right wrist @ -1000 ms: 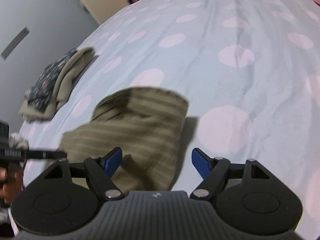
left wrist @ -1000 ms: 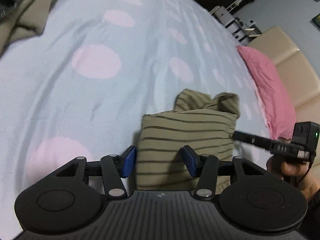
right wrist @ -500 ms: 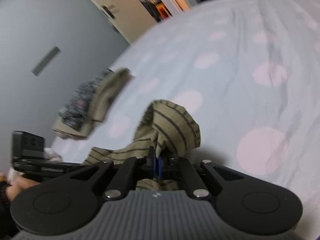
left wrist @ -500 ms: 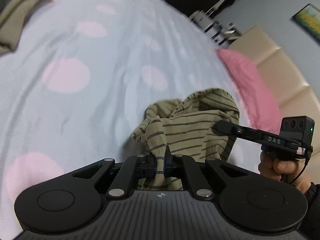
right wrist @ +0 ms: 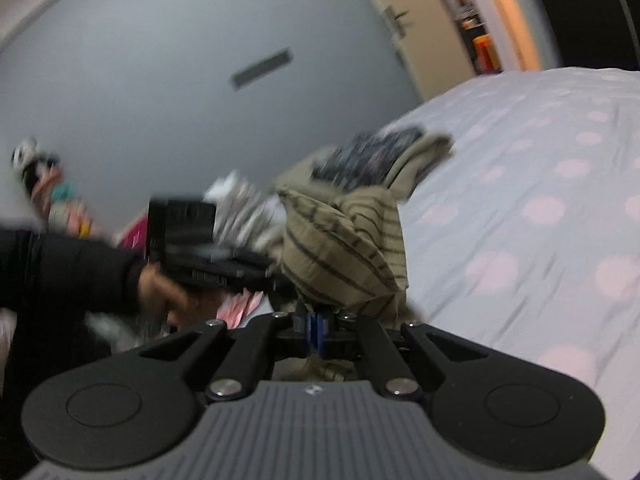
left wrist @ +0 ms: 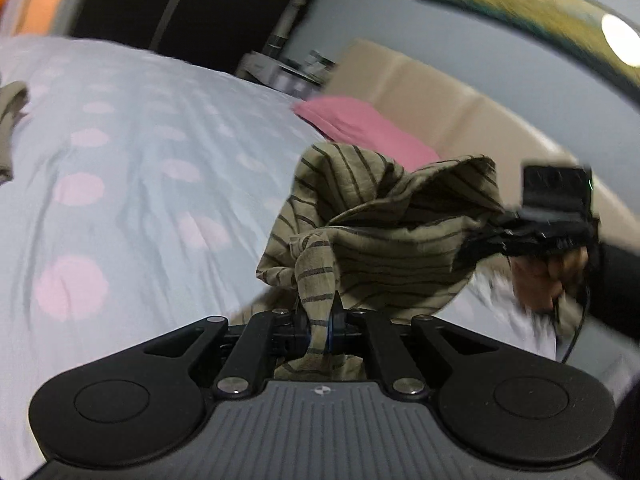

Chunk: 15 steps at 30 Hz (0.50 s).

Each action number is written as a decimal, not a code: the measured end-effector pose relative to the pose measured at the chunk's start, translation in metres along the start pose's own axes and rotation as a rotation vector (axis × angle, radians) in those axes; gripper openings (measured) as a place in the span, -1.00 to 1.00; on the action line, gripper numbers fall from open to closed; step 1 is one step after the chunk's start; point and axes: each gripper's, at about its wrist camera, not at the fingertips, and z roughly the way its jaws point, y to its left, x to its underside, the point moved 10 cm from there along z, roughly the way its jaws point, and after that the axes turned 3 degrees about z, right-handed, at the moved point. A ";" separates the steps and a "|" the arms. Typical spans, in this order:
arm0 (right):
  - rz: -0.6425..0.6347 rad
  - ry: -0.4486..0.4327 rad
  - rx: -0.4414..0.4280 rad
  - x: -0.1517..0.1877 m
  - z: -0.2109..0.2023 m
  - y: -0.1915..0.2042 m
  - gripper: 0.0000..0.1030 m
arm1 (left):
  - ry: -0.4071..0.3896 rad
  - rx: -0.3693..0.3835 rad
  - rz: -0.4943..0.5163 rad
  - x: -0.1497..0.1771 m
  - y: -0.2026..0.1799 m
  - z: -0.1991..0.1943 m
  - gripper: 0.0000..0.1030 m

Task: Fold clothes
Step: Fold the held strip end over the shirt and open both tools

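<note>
Closest to the left wrist camera, the left gripper (left wrist: 319, 330) is clamped on a twisted fold of the striped olive garment (left wrist: 384, 240), the cloth pinched between its blue pads and rising straight up from them. From there the garment stretches up and to the right, off the bed (left wrist: 140, 184), to the right gripper (left wrist: 480, 240), which shows in this view as a blurred black tool held in the person's right hand (left wrist: 548, 280). Only this view shows the pink pillow (left wrist: 360, 124) at the far edge of the bed, the beige headboard (left wrist: 460, 116) behind it, and a framed picture (left wrist: 520, 12) on the grey wall.

Right in front of the right wrist camera, the right gripper (right wrist: 316, 330) has its blue pads pressed together with the striped olive garment (right wrist: 340, 248) bunched just above them; a little cloth shows below the pads too, so it is gripping the fabric. The left gripper (right wrist: 248, 268) comes in from the left, blurred, in the person's left hand (right wrist: 160, 288), and reaches the garment's left side. Only this view shows the pile of clothes (right wrist: 380, 156) beyond the garment near the bed's edge, a dark patterned piece lying on a tan one, the blurred clutter (right wrist: 44, 184) on the left, and the door (right wrist: 404, 20) at the far wall. The raised garment hides part of that pile.
</note>
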 end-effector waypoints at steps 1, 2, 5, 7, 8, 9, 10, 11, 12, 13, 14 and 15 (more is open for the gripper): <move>-0.016 0.034 0.011 0.017 0.001 0.006 -0.93 | 0.038 -0.005 0.045 0.016 -0.007 -0.001 -0.89; -0.030 0.070 0.033 0.037 0.002 0.008 -0.93 | 0.080 -0.011 0.092 0.032 -0.014 -0.002 -0.88; -0.054 0.180 0.104 0.096 0.008 0.009 -0.76 | 0.202 -0.021 0.128 0.073 -0.023 -0.008 -0.80; -0.095 0.289 0.126 0.137 0.010 0.016 -0.46 | 0.268 -0.035 0.101 0.089 -0.020 -0.016 -0.78; -0.123 0.356 0.129 0.153 0.012 0.022 -0.19 | 0.291 -0.042 0.095 0.092 -0.019 -0.020 -0.78; -0.146 0.416 0.126 0.167 0.010 0.027 -0.14 | 0.304 -0.044 0.079 0.088 -0.017 -0.025 -0.76; -0.142 0.471 0.120 0.174 0.008 0.030 -0.13 | 0.314 -0.045 0.063 0.084 -0.016 -0.029 -0.71; -0.139 0.525 0.114 0.182 0.006 0.032 -0.13 | 0.324 -0.046 0.046 0.080 -0.014 -0.033 -0.70; -0.130 0.562 0.115 0.186 0.005 0.034 -0.13 | 0.330 -0.049 0.021 0.073 -0.012 -0.038 -0.66; -0.102 0.540 0.141 0.177 0.006 0.030 -0.11 | 0.330 -0.051 -0.013 0.067 -0.010 -0.042 -0.59; -0.075 0.518 0.166 0.168 0.006 0.027 -0.08 | 0.333 -0.040 -0.057 0.061 -0.009 -0.048 -0.52; -0.048 0.496 0.192 0.160 0.007 0.024 -0.04 | 0.344 -0.015 -0.084 0.060 -0.011 -0.051 -0.36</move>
